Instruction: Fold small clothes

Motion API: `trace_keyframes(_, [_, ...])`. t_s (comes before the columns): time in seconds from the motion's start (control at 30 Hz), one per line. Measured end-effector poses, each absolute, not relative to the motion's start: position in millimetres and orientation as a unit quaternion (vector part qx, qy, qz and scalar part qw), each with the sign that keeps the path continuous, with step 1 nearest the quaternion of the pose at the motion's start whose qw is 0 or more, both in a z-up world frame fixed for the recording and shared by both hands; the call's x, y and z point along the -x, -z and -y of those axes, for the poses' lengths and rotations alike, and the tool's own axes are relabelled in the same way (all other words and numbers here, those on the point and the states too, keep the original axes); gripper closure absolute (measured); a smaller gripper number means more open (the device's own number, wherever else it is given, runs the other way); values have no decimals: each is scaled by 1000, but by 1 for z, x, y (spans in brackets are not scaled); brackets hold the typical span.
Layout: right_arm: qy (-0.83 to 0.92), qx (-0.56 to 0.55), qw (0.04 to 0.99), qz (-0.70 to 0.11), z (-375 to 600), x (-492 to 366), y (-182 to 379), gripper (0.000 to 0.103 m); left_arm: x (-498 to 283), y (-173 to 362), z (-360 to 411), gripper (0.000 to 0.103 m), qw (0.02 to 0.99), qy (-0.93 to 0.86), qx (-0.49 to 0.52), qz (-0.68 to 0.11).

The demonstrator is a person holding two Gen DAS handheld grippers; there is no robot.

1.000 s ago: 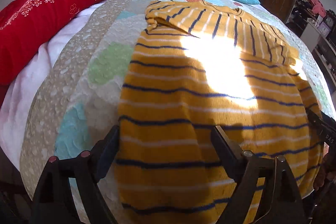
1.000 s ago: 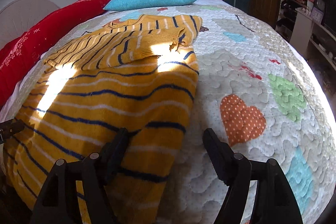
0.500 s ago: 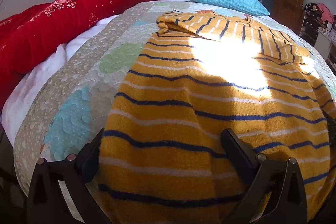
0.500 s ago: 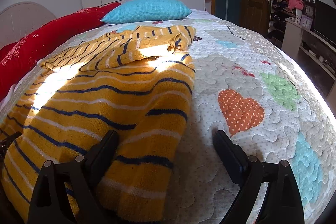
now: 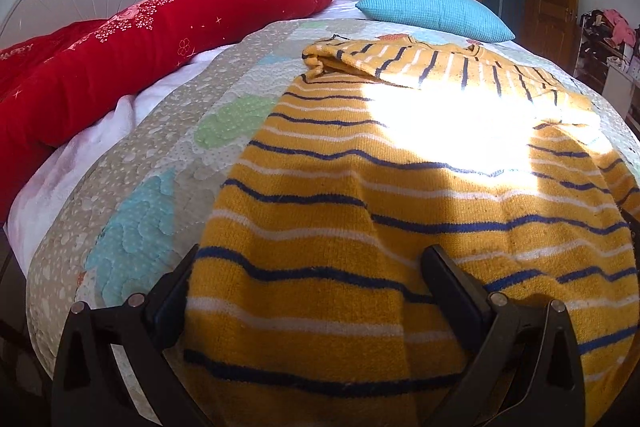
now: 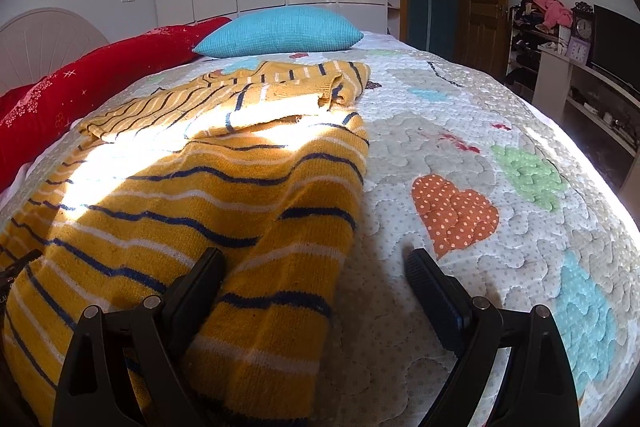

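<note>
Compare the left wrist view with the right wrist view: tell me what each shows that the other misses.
Left wrist only: the white sheet beside the red blanket, and the left gripper open astride the sweater's hem.

Right wrist only: the orange heart patch, the clock and dark screen, and the right gripper open over the sweater's right edge.

Both: yellow striped sweater, blue pillow, red blanket, quilt.

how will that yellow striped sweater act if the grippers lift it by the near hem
The yellow striped sweater will likely hang limp and sag between the left gripper and right gripper: it already ripples on the quilt. Its thick fuzzy knit probably grips well. The folded sleeves may slip open.
</note>
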State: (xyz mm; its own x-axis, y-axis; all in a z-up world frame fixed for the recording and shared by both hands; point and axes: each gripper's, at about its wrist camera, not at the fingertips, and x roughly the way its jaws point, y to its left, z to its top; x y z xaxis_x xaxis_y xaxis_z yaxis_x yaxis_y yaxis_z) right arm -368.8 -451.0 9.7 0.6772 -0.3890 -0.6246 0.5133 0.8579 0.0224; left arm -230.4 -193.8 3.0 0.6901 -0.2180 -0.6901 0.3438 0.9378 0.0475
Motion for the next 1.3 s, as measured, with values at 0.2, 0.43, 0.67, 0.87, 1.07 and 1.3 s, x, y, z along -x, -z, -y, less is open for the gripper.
trace_keyframes(0.2, [248,-98,911,-316,451,369,-10,8,227,-4,195,0,908,151,-88,-380])
trace_keyframes(0.43, [248,-98,910,-317,451,368,-10,8,227,-5,195,0,908,151,-89,-381])
trace_keyframes(0.67, [243,-105,908,-324,454,367,-9,8,225,-10,198,0,896,131,-87,-415])
trace_keyframes(0.87, [227,-129,907,-330,457,373,-10,8,232,-14,200,0,887,119,-95,-435])
trace_keyframes(1.07, [214,-118,896,-372,454,373,-13,6,247,-28,189,0,870,146,-78,-465])
trace_keyframes(1.3, [225,-103,898,-364,440,390,-11,6,275,-60,179,0,887,168,-88,-422])
